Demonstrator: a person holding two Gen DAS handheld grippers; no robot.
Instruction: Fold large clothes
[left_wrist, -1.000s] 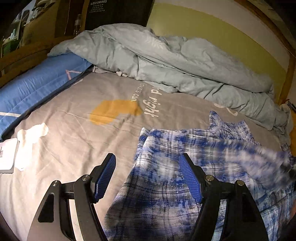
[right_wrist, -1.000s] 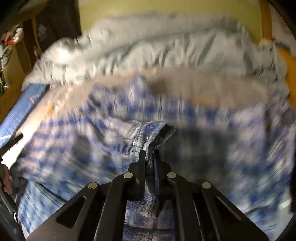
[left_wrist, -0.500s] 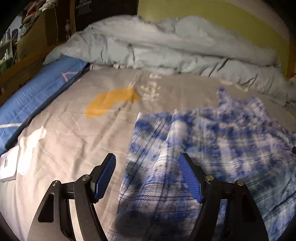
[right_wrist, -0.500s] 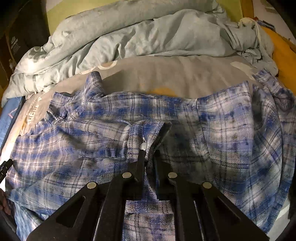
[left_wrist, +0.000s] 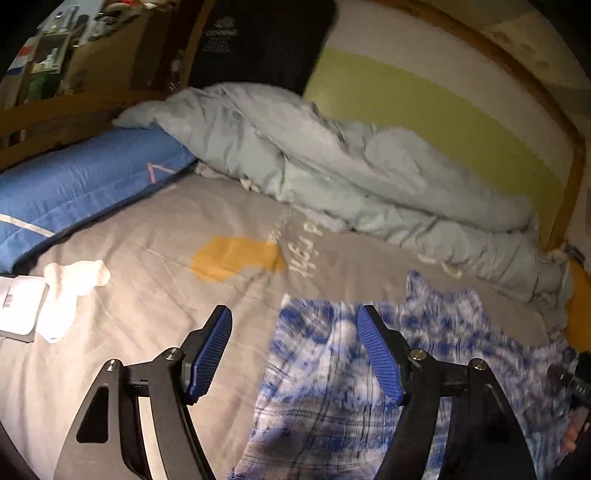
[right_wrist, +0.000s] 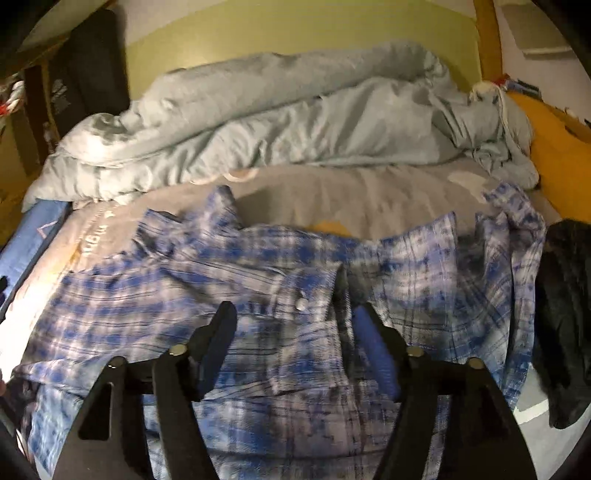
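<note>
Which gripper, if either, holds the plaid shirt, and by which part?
Neither. The right gripper is opening, its pads clear of the plaid shirt lying between them. The left gripper stands open above the shirt's edge.

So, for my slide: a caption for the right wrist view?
Right tongs opening above the blue plaid shirt on the bed.

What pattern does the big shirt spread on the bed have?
Blue-and-white plaid cotton shirt, clearest in the right wrist view.

white lettering on the grey bedsheet (left_wrist: 155, 295) — upside down and blurred — cannot be read.
</note>
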